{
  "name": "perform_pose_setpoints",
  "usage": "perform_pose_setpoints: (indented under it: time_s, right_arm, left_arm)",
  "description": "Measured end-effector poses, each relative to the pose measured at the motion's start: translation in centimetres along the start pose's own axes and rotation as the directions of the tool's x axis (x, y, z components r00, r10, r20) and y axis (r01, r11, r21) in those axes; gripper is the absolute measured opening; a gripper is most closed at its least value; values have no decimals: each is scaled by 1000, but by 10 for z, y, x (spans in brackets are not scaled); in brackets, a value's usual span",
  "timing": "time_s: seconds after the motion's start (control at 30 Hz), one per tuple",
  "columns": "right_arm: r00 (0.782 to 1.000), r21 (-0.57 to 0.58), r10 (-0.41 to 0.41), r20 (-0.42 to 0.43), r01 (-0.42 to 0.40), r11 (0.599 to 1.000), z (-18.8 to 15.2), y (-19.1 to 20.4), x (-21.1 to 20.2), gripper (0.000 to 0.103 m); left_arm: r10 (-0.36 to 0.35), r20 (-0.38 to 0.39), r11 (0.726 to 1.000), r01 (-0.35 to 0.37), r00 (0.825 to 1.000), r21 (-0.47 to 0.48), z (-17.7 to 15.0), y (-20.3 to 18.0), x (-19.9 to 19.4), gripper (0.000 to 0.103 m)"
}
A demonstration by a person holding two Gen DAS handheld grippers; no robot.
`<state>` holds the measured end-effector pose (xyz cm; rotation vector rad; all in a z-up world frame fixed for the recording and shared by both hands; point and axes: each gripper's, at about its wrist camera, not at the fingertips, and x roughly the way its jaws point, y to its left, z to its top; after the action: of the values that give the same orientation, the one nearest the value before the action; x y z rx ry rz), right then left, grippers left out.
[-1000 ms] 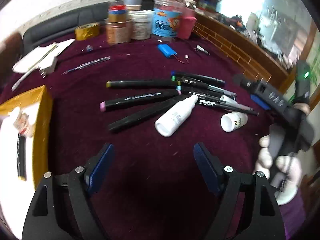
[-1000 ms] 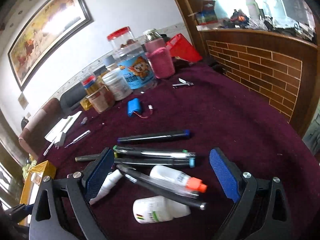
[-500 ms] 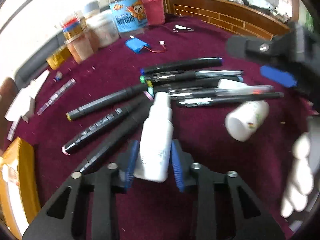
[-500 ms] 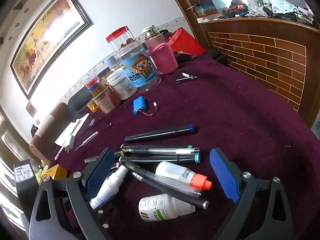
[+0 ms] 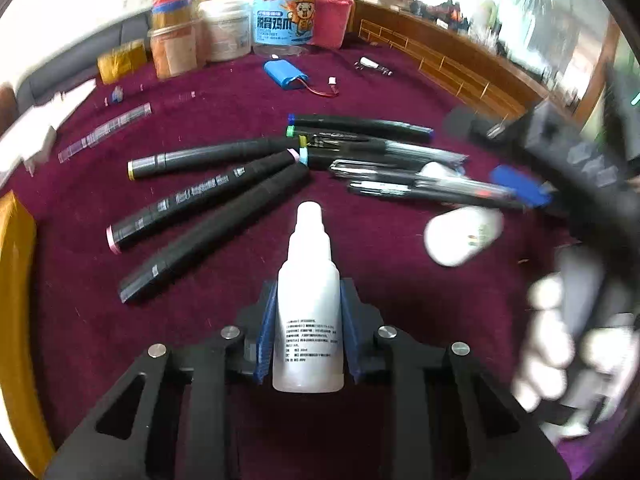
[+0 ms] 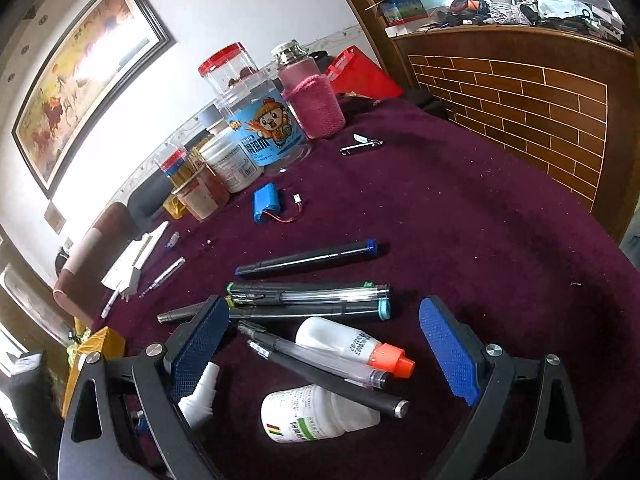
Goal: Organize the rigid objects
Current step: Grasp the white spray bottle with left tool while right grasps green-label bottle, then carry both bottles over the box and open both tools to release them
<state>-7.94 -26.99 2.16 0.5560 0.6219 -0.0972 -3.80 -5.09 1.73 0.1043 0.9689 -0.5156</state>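
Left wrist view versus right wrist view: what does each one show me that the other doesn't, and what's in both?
Only the left wrist view shows the left gripper shut on the white spray bottle, which its jaws have just closed on, and the right gripper's handle in a gloved hand. Only the right wrist view shows the right gripper open over the orange-capped bottle, the framed painting and the brick-pattern panel. Both show the markers, the blue battery pack, the cartoon-label jar and the white pill bottle.
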Motion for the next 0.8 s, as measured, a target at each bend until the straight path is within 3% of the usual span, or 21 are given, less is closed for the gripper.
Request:
perform_pose_setpoints:
  time_s: [0.13,0.27,0.4,0.5,0.57,0.63,0.7,0.73,0.8]
  right_arm:
    - [999,-8,-10,-33,9,1000,-1,0,8,94]
    - [999,-2,-13,-41,12,1000,-2,-2,10,94]
    - [997,44,-13,-77,16,999,-3,-10,8,94]
    - [990,69,60,-129,-51,996,-11,-11,-3,94]
    - [962,64,164,-220,-154,986,-21,-1,-6,94]
    - [902,46,292,-319,-292,955,-35,17,-12,94]
    - [862,-37,330,-384,-372,928,-47,42,-25,94]
    - [865,-79,320,-388,-377,923,-49,50,-31,94]
    - [902,-198,243,-357,-328,924,-49,66,-43,94]
  left_arm:
    - [-61,90,996,66,994,-58,-20,14,-47,26]
    - [-130,180,978,156,975,-138,-43,37,-96,27]
    - [-153,244,960,203,958,-195,-60,65,-134,27]
    - [-148,276,950,214,950,-228,-74,82,-152,27]
    - [-147,288,942,223,946,-250,-80,93,-155,27]
    - [-149,298,936,232,943,-266,-83,99,-157,27]
    - [-152,305,928,241,940,-283,-86,105,-157,27]
    - [-152,309,925,246,939,-291,-88,108,-157,27]
    - [-151,315,920,250,937,-303,-90,113,-158,27]
